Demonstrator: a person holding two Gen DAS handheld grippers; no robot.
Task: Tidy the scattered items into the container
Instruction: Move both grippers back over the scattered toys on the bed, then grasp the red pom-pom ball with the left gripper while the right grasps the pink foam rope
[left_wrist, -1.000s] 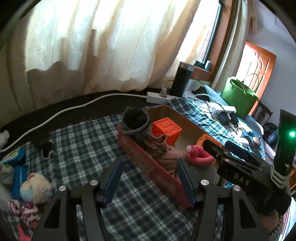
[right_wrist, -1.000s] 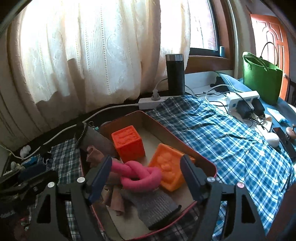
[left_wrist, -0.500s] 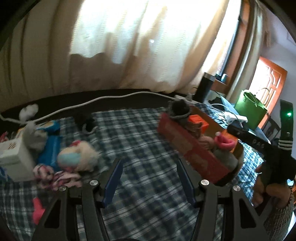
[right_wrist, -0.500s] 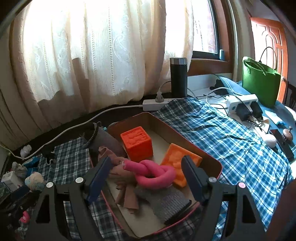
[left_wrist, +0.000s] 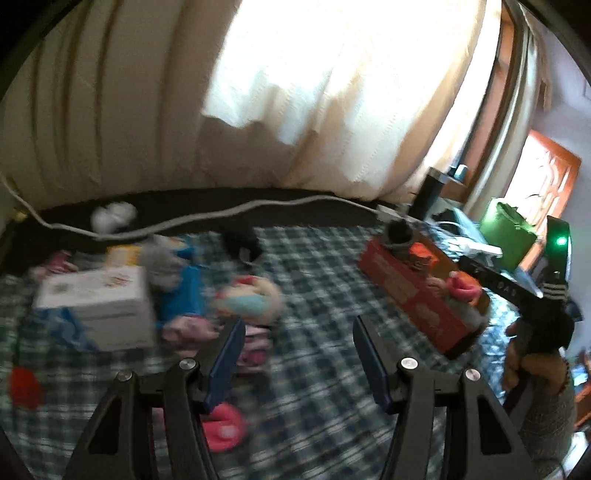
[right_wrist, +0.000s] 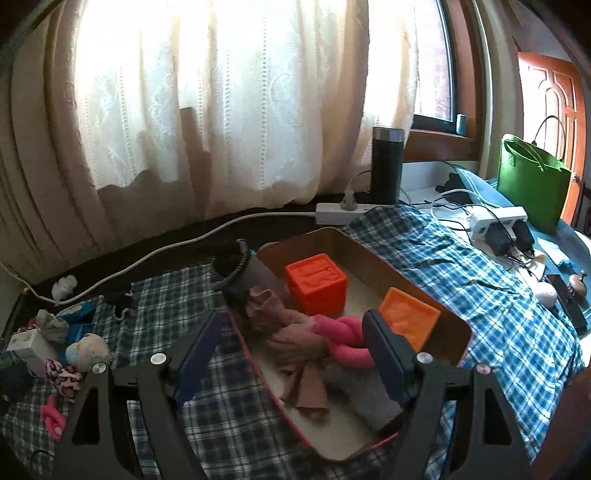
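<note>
Lying left of and beyond the empty, wide-spread left gripper (left_wrist: 297, 354): scattered socks (left_wrist: 251, 341); right gripper (right_wrist: 291, 356) likewise agape above container (right_wrist: 458, 325).

Two orange cubes (right_wrist: 316, 282) sit inside the cardboard box (right_wrist: 373, 254) on the plaid cloth (right_wrist: 480, 295). Scattered toy pile (right_wrist: 74, 350) is way off to its left, white power strip (right_wrist: 341, 213) behind.

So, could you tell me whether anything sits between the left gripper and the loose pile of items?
Nothing visible does. The left gripper is open and empty over bare plaid cloth, and the pile lies just ahead and to its left. The frame is blurred, so small things could escape notice.
</note>
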